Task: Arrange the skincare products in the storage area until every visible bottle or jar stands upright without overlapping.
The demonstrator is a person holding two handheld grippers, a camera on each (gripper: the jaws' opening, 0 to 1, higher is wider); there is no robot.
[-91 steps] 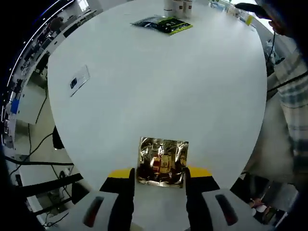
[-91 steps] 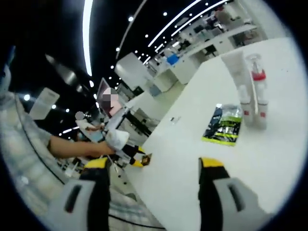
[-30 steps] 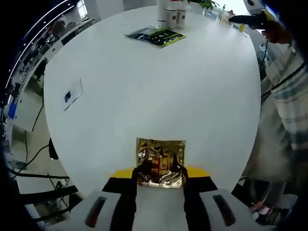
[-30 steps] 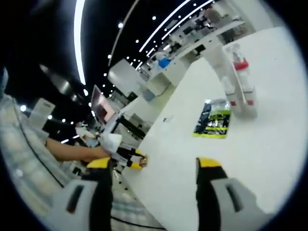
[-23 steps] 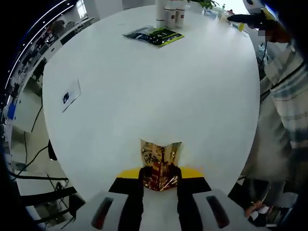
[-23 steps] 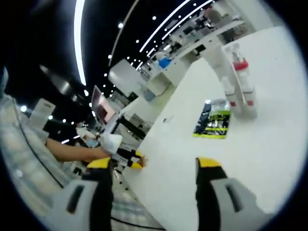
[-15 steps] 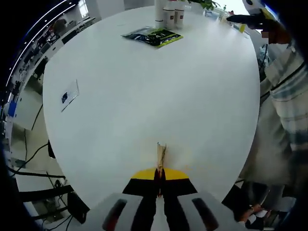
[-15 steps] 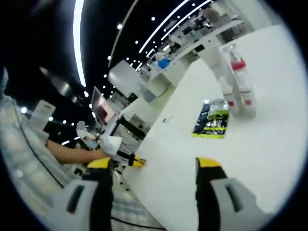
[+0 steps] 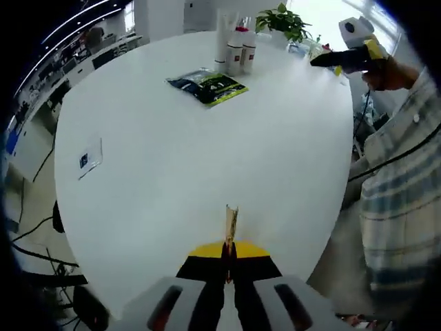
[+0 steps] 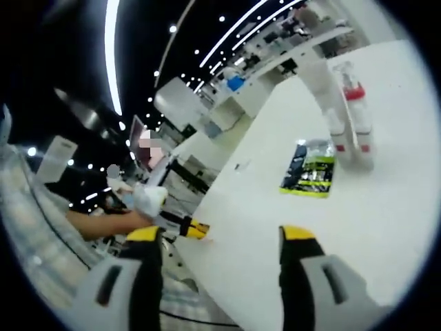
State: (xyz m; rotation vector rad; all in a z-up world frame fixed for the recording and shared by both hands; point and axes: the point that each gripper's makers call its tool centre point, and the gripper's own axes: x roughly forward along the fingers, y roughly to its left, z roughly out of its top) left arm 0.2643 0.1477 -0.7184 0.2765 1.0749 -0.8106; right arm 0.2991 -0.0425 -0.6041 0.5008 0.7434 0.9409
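Note:
My left gripper [image 9: 229,249] is shut on a gold foil sachet [image 9: 230,221], which stands edge-on between the jaws over the near edge of the white round table [image 9: 207,152]. Far across the table stand a white tube and two small bottles [image 9: 235,49], with a black-and-green sachet [image 9: 207,86] lying flat in front of them. My right gripper [image 10: 218,234] is open and holds nothing, above the table [image 10: 386,221]. In the right gripper view the bottles [image 10: 353,121] stand upright behind the flat sachet [image 10: 310,176].
A white card [image 9: 89,157] lies near the table's left edge. A potted plant [image 9: 282,21] stands beyond the bottles. The right gripper [image 9: 344,56] shows at the top right, held by a hand. The left gripper [image 10: 185,226] shows at the table's edge.
The left jaws closed on the gold sachet, folding it from flat and face-up to a thin edge-on strip. The left gripper view then tilted up, showing more of the far table.

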